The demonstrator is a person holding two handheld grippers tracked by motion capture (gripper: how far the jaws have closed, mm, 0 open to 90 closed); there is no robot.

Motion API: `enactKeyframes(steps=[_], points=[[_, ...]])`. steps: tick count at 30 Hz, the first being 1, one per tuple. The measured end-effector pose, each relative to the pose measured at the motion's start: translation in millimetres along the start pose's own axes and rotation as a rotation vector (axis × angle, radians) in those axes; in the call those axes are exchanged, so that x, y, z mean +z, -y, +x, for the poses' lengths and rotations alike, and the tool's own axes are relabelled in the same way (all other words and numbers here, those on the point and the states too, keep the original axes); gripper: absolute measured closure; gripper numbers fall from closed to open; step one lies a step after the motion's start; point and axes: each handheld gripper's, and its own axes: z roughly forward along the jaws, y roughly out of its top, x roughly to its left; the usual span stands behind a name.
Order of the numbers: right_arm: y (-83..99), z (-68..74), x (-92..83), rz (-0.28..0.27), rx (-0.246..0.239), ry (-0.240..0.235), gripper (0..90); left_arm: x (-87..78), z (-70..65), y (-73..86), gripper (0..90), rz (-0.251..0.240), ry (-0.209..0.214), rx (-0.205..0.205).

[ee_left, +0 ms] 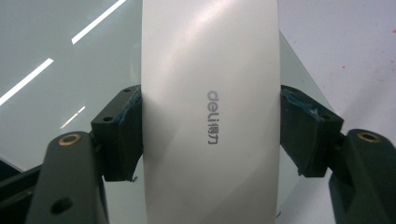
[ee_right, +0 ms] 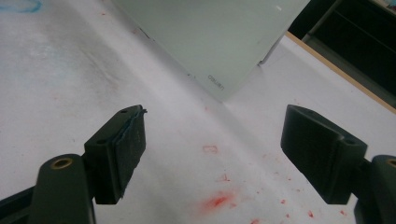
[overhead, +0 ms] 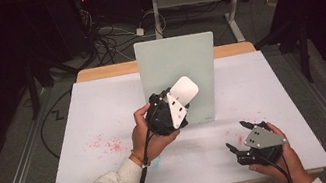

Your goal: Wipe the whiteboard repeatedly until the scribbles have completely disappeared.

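Gripping white eraser (ee_left: 210,116), left tongs (ee_left: 210,135), "deli" print legible close-up

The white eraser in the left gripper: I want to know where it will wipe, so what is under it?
Under the eraser, clamped in the left gripper, lies the pale glass board on the white table cover. The patch of board right beneath the eraser is covered from sight.

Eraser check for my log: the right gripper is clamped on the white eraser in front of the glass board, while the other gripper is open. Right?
Wrong side: the left gripper clamps the eraser, as the left gripper view shows. The right gripper is the open one.
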Motion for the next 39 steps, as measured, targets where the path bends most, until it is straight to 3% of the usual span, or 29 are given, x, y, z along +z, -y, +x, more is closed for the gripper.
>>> enactKeyframes(steps=[5, 16, 20, 39], points=[[-0.3, 0.3, 0.2, 0.0, 0.0, -0.001, 22.9, -5.5, 3.9, 3.5, 29.2, 0.01, 0.013, 0.01], [-1.2, -1.2, -1.7, -0.012, 0.01, 0.018, 22.4, -23.0, 20.7, 22.0, 29.2, 0.014, 0.07, -0.033], [-1.4, -1.9, -1.9, -0.017, 0.012, 0.021, 22.4, -30.2, 24.5, 29.1, 29.2, 0.017, 0.07, -0.037], [-2.3, -5.0, -3.9, -0.027, 0.016, 0.03, 22.5, -45.7, 27.6, 65.5, 29.1, 0.066, 0.124, -0.028]])
